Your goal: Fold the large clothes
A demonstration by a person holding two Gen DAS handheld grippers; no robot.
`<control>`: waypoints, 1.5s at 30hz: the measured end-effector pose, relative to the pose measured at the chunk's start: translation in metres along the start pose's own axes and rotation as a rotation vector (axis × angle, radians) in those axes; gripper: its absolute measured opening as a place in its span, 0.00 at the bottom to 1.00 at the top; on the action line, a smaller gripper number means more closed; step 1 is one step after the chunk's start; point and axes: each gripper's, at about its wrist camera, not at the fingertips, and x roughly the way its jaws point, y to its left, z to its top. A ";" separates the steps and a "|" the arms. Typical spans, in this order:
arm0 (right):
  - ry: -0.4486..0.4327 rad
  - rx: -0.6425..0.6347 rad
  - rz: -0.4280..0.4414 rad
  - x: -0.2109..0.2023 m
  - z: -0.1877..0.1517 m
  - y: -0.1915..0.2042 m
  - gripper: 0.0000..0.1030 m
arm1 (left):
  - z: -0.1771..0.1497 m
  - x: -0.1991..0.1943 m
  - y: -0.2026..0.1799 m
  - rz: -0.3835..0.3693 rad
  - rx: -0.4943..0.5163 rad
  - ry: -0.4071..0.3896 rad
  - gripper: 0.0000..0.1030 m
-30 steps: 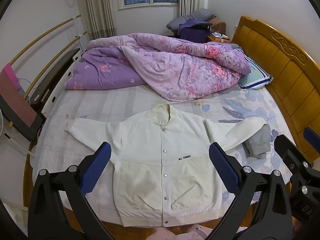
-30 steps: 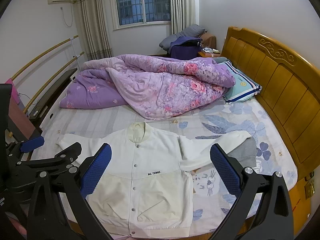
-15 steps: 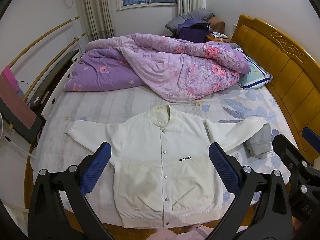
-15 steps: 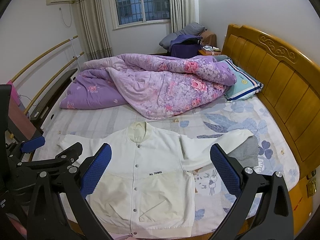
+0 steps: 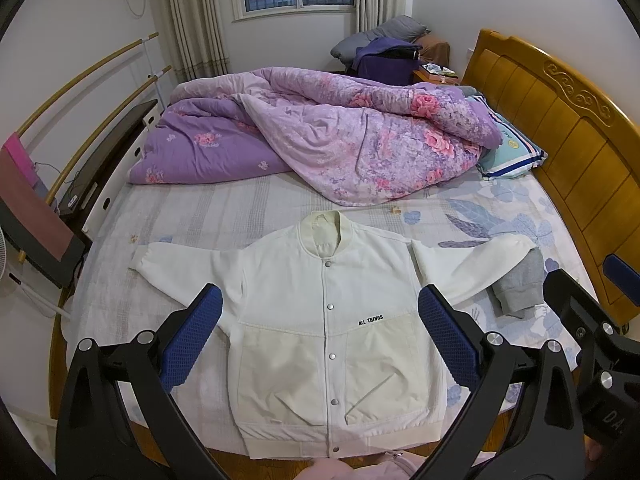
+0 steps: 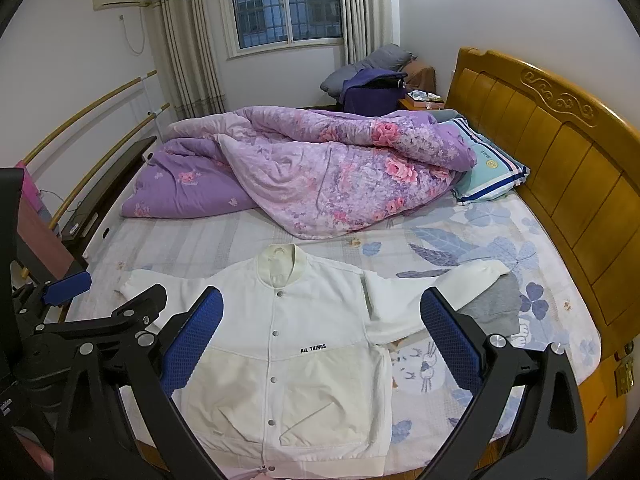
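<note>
The cream-white snap-button jacket (image 5: 328,320) lies flat, front up and buttoned, on the near part of the wooden-framed bed (image 5: 240,216), sleeves spread toward 9 and 3 o'clock, hem at the bed's near edge. Beyond it, at 12 o'clock, a crumpled purple floral quilt (image 5: 340,140) is heaped across the mattress. A striped light-blue pillow (image 5: 508,154) sits at 2 o'clock against the carved headboard (image 5: 560,120). A small grey folded garment (image 5: 520,286) lies partly under the jacket's 3 o'clock cuff. My left gripper (image 5: 320,340) hangs above the jacket with fingers spread wide, holding nothing. My right gripper (image 6: 320,340) is likewise spread apart and empty.
</note>
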 end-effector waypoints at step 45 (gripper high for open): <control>0.105 -0.085 0.213 0.023 -0.006 -0.015 0.92 | -0.017 0.004 0.000 0.116 -0.097 0.103 0.95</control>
